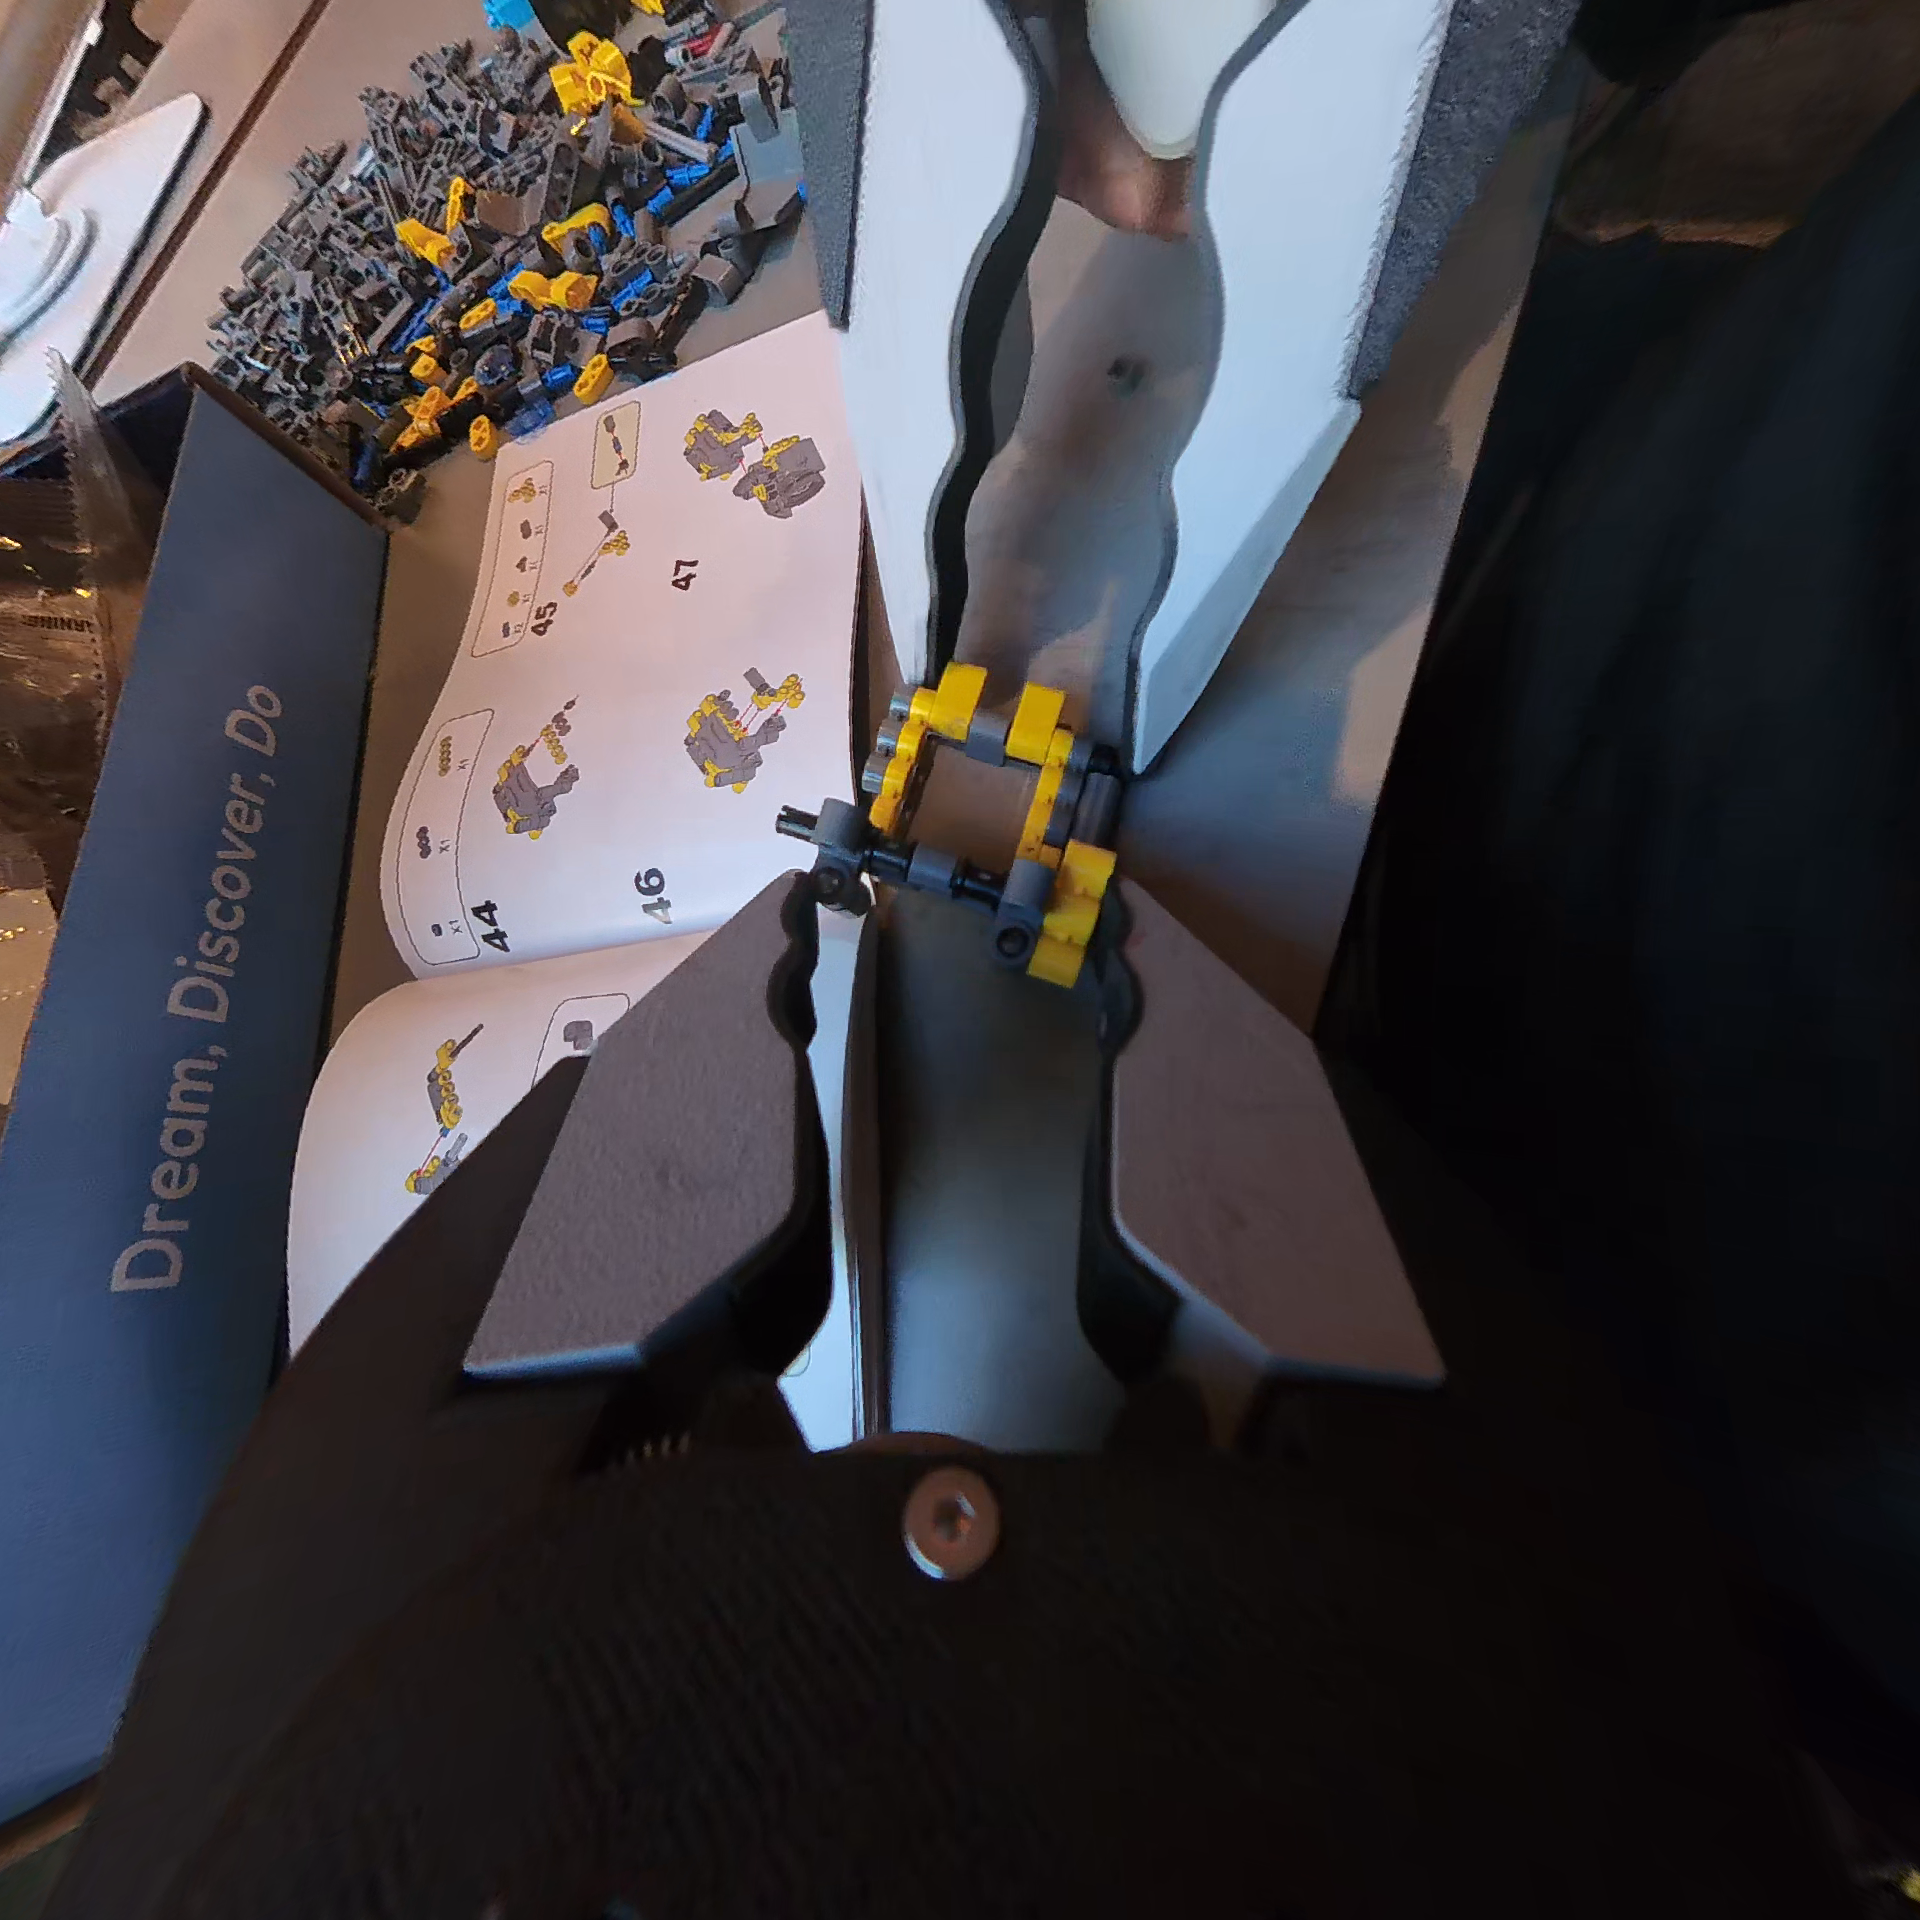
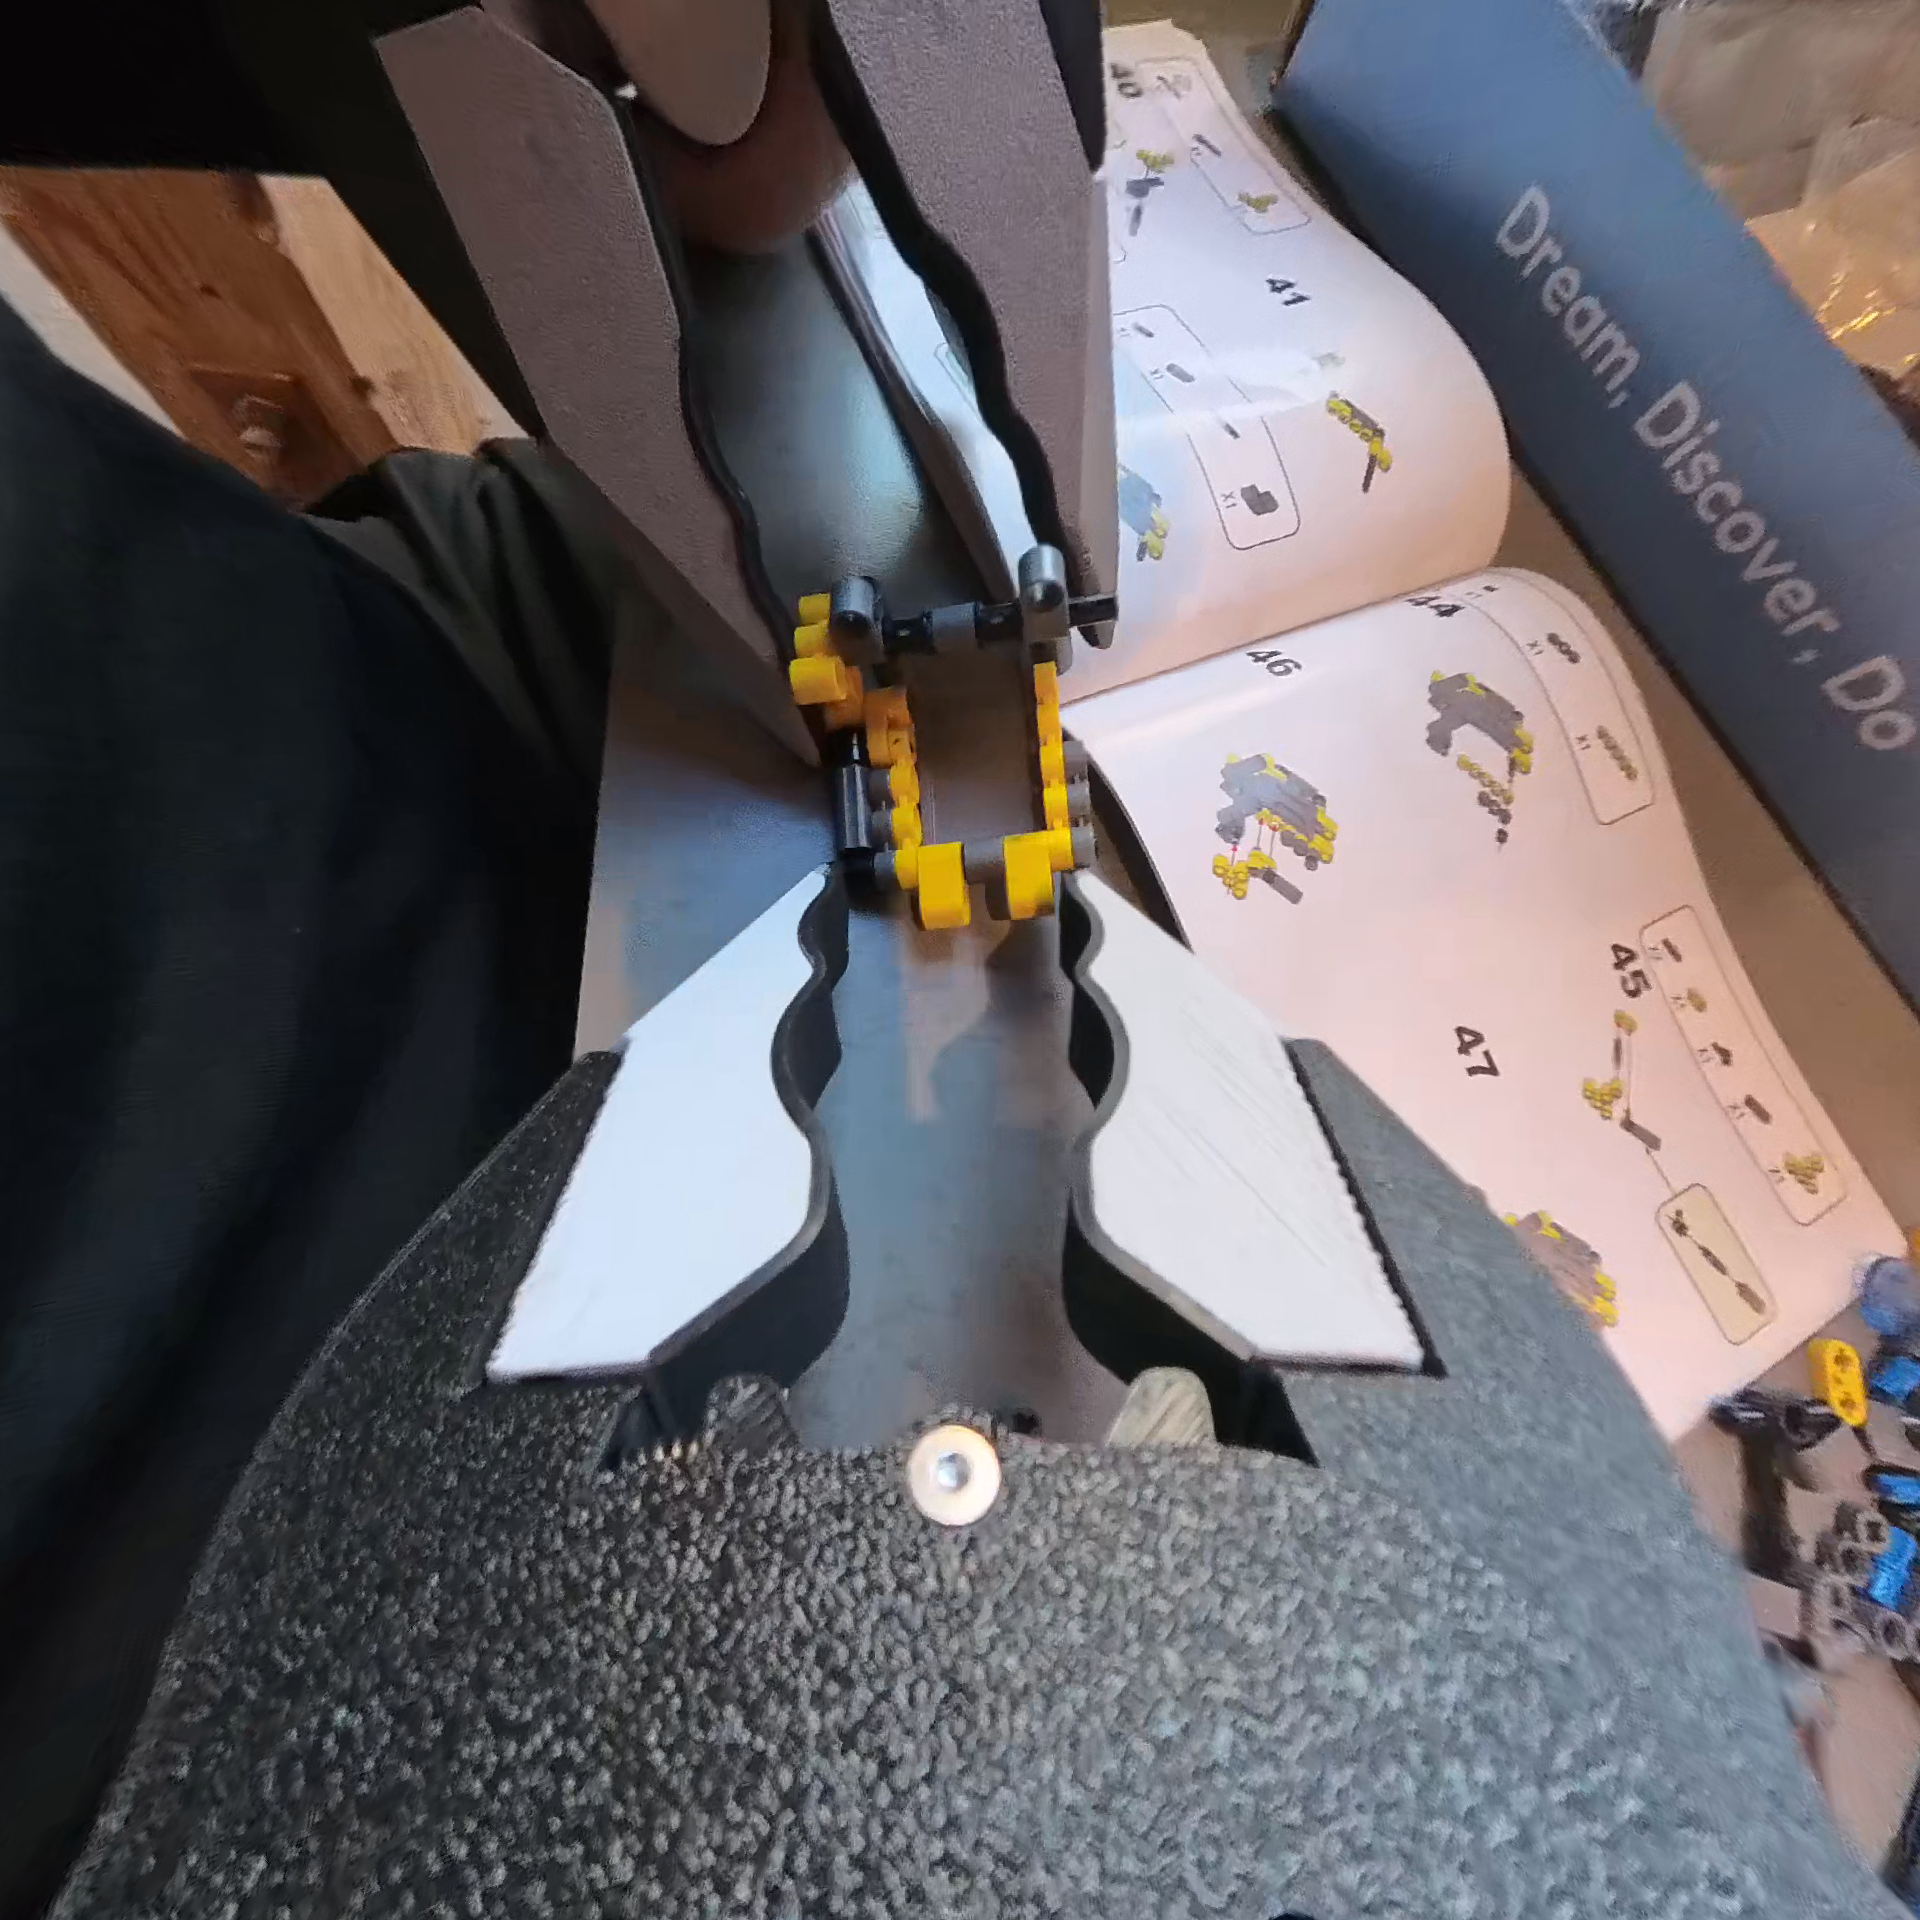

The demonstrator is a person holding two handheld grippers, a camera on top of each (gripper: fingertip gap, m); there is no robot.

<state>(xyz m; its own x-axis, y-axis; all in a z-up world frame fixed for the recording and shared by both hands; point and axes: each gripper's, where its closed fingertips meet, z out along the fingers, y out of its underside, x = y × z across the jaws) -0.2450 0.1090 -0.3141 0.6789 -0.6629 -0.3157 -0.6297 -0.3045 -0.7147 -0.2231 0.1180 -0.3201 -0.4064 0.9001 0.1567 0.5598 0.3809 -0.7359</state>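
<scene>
Pinching yellow-grey brick frame at its near end: left hand-held gripper; brick pile upper left. Right wrist view: right hand-held gripper clamped on opposite end, open instruction booklet beside, on bench.

A hobby table: loose building bricks, open instruction booklet

The left gripper points toward 12 o'clock, jaws clamped; the right gripper faces it tip to tip, likewise clamped.
</scene>
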